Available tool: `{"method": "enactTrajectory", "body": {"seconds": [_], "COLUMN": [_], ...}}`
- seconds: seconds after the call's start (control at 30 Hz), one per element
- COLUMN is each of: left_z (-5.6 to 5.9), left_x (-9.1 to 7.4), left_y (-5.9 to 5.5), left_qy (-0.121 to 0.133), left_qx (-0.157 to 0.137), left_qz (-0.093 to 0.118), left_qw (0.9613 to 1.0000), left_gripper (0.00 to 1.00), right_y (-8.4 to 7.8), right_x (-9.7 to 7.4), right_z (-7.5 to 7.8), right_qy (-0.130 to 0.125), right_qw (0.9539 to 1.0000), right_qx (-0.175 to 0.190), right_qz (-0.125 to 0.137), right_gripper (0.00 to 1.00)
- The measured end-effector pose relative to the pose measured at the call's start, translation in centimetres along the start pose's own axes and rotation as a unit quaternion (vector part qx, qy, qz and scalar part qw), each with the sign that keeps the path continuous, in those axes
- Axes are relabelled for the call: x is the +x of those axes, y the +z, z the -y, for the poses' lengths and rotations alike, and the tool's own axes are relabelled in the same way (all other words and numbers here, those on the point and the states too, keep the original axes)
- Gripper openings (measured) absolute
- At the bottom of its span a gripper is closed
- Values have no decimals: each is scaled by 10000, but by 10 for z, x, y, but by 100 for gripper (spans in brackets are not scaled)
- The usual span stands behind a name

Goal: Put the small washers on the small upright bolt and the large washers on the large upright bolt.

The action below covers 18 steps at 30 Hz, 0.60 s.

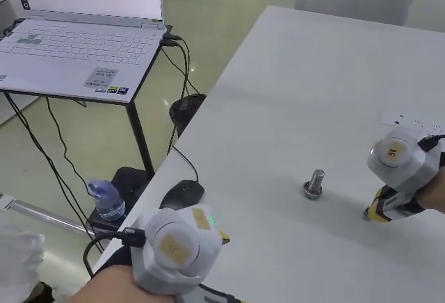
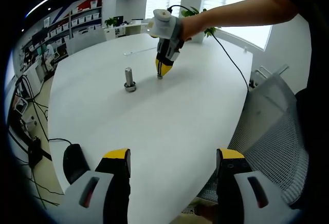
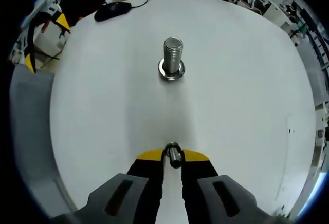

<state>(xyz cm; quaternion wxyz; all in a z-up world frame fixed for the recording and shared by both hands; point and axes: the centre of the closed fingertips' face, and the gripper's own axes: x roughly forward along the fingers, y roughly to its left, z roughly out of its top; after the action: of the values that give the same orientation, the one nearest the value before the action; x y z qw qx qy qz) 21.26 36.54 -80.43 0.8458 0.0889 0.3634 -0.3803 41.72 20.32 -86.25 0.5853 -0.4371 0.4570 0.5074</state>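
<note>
A large threaded bolt (image 1: 314,182) (image 2: 129,78) (image 3: 172,53) stands upright on the white table (image 1: 299,94), with a washer (image 3: 171,73) ringing its base. My right gripper (image 3: 172,155) (image 1: 368,213) (image 2: 160,73) points down at the table to the right of that bolt, shut on a small metal bolt (image 3: 174,154) whose round end shows between the yellow tips. My left gripper (image 2: 172,158) is open and holds nothing, hanging low over the table's near-left edge. I see no loose washers on the table.
A black mouse (image 1: 182,194) with its cable lies at the table's near-left edge. Left of the table a laptop (image 1: 76,39) sits on a stand, with a water bottle (image 1: 106,199) on the floor below. A mesh chair (image 2: 277,131) stands by the table's edge.
</note>
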Motion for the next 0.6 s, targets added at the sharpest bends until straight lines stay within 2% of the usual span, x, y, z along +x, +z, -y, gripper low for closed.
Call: {"method": "enactTrajectory", "body": {"seconds": [0.6], "left_z": [1], "left_x": [1], "left_y": [2], "left_qy": [-13], "left_qx": [-23], "left_qz": [27], "left_qw": [10000], "left_gripper": [66], "right_y": [2], "right_x": [-3], "right_z": [-3], "right_qy": [8], "right_qw": [10000], "right_qx": [34], "right_qz": [-19], "right_gripper": [14]}}
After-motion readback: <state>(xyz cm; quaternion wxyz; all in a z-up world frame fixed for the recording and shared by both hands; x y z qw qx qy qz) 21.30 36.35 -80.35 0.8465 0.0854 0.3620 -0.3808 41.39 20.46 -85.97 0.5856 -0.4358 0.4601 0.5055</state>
